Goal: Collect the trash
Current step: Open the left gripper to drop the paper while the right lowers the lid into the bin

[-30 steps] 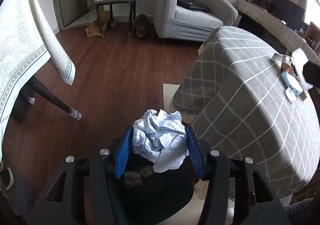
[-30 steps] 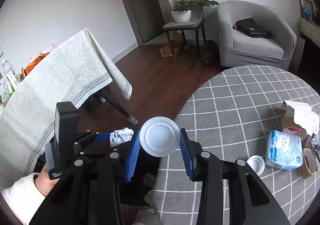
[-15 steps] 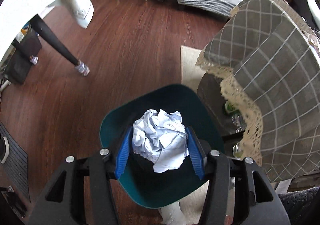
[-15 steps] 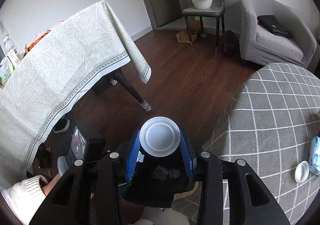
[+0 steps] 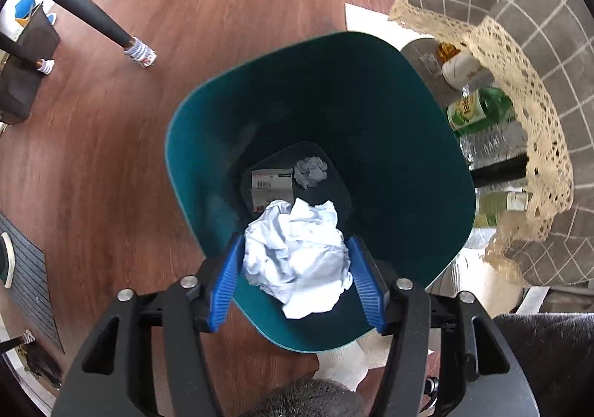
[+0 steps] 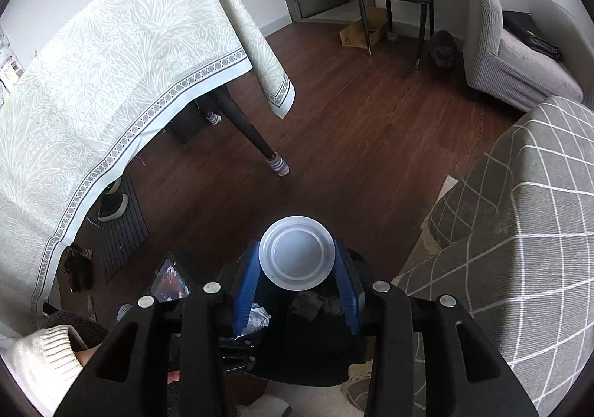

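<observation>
My left gripper [image 5: 295, 257] is shut on a crumpled white paper ball [image 5: 297, 255] and holds it over the open mouth of a teal trash bin [image 5: 419, 112]. At the bin's bottom lie a small printed carton [image 5: 269, 185] and a grey paper wad [image 5: 311, 171]. My right gripper [image 6: 297, 265] is shut on a white plastic lid [image 6: 296, 252], held above the floor. Below it the dark bin [image 6: 319, 365] shows, with the left gripper [image 6: 256, 317] and its paper partly hidden behind my fingers.
A round table with a grey checked cloth [image 6: 519, 231] and lace hem [image 5: 519, 83] stands right of the bin; bottles [image 5: 479, 109] sit under it. A table with a pale green cloth [image 6: 111, 83] and dark legs [image 6: 252, 135] stands left. An armchair [image 6: 512, 46] is far back.
My left gripper has tipped down and moved over the bin, so the bin's inside now fills the view. My right gripper has moved left off the checked table toward the bin.
</observation>
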Available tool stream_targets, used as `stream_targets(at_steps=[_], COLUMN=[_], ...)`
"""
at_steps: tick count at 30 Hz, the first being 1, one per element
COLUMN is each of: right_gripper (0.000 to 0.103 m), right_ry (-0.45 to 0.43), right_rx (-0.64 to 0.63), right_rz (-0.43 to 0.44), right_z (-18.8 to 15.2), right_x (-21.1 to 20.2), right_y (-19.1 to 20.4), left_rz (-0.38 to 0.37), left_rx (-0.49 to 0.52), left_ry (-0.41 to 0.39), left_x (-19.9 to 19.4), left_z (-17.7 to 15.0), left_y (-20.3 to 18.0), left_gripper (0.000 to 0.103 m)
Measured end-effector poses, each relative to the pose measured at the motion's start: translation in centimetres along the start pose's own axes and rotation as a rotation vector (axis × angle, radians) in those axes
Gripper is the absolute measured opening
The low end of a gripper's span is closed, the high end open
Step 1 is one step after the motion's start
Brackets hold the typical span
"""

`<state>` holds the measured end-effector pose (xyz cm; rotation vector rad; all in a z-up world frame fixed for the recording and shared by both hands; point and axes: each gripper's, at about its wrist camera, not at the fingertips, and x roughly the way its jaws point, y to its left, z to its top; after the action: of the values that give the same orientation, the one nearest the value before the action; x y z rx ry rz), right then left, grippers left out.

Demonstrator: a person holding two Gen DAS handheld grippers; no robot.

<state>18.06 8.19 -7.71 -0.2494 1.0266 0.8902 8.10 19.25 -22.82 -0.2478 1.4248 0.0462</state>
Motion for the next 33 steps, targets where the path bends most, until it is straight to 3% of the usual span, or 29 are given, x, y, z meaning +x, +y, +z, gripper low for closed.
stream_targets(at_steps=[4, 9, 15, 22, 33], right_gripper=[0.040, 0.040, 0.040, 0.040, 0.040], right_ry=[0.028, 0.059, 0.104, 0.172, 0.317], right_rx=[-0.011, -0.025, -0.033, -0.042, -0.023], right_rz=[-0.009, -0.036, -0.044, -0.051, -0.031], right_z=[-0.1, -0.4, -0.8, -1.7, -4.8], right_x=[1.2, 2.3, 4.2, 7.0, 12.4], right_y=[0.4, 0.7, 1.3, 2.2, 2.4], left_rz=[-0.014, -0.012, 0.008, 0.017, -0.015], left_rx=[-0.003, -0.028, -0.064, -0.131, -0.132], left_ry=[-0.016, -0.046, -0.181, -0.326, -0.458], left_x=[0.0, -0.6, -4.4, -9.0, -14.3], left_z=[-0.2, -0.1, -0.2, -0.1, 0.6], left_y=[0.4, 0.9, 2.2, 4.7, 6.4], left_gripper=[0.072, 0.073, 0.072, 0.054, 0.039])
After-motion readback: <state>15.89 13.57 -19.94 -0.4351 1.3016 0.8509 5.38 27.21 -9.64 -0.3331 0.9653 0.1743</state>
